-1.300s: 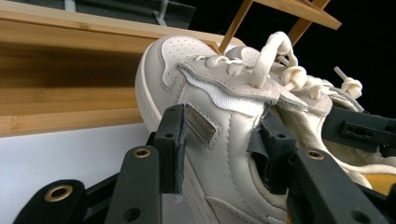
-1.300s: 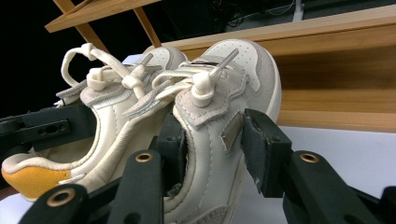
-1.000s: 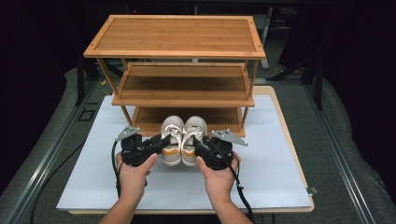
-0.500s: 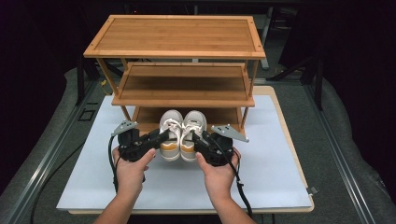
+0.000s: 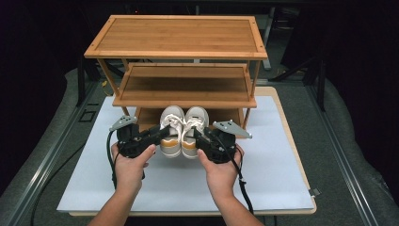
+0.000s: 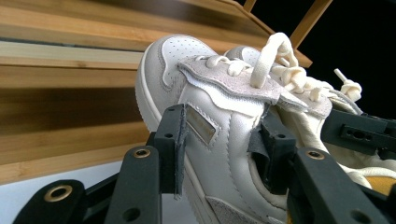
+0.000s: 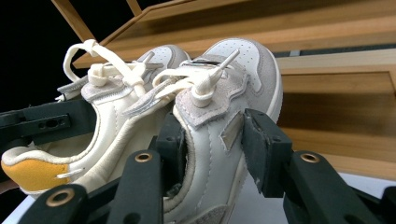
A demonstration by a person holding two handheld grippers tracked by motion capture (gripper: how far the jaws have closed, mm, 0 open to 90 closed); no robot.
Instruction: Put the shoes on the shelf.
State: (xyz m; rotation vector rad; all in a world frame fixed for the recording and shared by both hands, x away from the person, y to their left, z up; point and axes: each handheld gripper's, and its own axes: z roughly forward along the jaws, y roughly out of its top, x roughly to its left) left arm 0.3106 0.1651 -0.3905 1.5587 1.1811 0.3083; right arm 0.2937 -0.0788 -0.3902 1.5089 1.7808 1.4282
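A: Both hands up front. Left gripper [image 5: 157, 135] pinches the left shoe [image 5: 171, 132] by its side, right gripper [image 5: 200, 137] pinches the right shoe [image 5: 192, 131].

B: Since a second ago the pair has come up off the white board [image 5: 282, 179], toes at the rack [image 5: 188, 84]'s bottom shelf.

A: Looks bound for a shelf.

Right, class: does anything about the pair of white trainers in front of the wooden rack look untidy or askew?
Mostly tidy: the two white trainers with yellow heels sit side by side, toes toward the three-tier wooden rack. Only their cream laces look untidy, sticking up in loose loops.
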